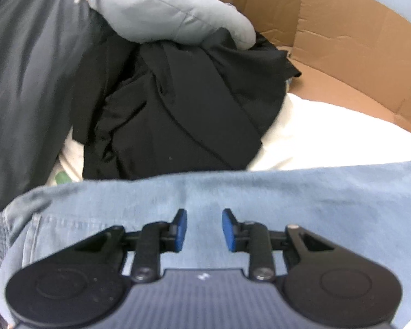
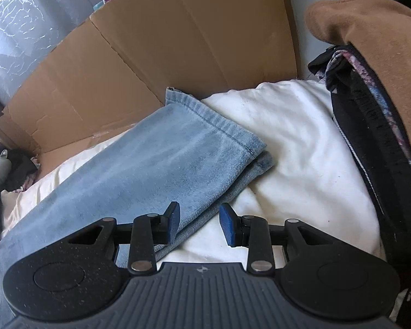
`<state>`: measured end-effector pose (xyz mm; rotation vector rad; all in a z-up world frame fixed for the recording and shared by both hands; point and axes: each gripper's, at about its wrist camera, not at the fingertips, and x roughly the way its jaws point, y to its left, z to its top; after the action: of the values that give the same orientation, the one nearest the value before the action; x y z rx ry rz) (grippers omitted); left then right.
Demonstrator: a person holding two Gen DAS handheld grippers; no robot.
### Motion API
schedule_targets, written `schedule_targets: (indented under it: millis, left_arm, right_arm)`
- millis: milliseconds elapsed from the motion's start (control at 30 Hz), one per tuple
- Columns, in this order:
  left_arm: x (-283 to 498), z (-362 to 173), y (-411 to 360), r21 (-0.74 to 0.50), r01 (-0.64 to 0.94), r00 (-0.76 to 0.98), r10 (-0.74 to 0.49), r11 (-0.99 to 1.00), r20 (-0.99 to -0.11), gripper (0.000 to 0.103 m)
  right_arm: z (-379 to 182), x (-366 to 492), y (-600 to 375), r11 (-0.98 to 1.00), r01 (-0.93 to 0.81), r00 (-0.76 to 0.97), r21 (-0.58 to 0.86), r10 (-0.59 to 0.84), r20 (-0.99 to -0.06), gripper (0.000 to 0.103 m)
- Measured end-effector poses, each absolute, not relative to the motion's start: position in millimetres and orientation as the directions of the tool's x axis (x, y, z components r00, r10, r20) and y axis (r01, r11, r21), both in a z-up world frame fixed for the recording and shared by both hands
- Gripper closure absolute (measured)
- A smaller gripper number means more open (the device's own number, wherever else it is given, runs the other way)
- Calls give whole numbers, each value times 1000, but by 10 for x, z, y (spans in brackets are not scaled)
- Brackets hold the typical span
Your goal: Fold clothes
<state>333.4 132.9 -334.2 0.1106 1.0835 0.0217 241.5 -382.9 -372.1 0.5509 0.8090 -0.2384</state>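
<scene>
- I see the light blue denim jeans [image 2: 161,164] lying on the soft white padded cover [image 2: 301,148] in front of me. In the right wrist view the two legs lie one on top of the other, with both hems together at the far end.
- So I think the first fold, leg onto leg, is done. The long way fold is not done yet, as the legs lie stretched out.
- My left hand-held gripper [image 1: 204,230] hangs over the waist end of the jeans, near a stitched pocket. Its blue pads [image 1: 180,229] stand a little apart and there is only flat cloth under them. It holds nothing.
- My right hand-held gripper [image 2: 198,226] is over the side edge of the legs. Its jaws are a little apart too. The edge of the jeans lies under the gap, but I see no pinch, so I say it holds nothing.
- More clothes wait. A crumpled black cloth pile [image 1: 178,104] with a grey-blue padded garment [image 1: 161,8] on top sits behind the jeans, and a tan brown fleece [image 2: 370,35] lies on the right over dark patterned clothes.
- A brown cardboard wall [image 2: 156,44] stands behind it all.
- I think most of the job is still left.
</scene>
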Motion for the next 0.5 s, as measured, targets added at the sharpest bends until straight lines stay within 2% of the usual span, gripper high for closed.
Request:
schedule_targets:
  millis: [200,433,467,500]
  left_arm:
    - [2816,-3304,1353,84,42,446,57,996,-893,62]
    - [2399,-3417,1260,81,84,395,41,993,-918,61]
    - [2357,-3426,1217,73,94,391,31,993,-920,59]
    - [2320,-3435,1171,63,102,388,18,993,-921,58]
  right_arm:
    - [-3880,2502,-3985,784,460,656,417,17,-755,64]
    - [-3987,2624,-4192,716,499,665,489,46,-745,64]
    - [-3987,2637,-4217,705,504,668,499,47,-742,66]
    - [-3984,2641,-4238,695,511,673,506,43,-739,83]
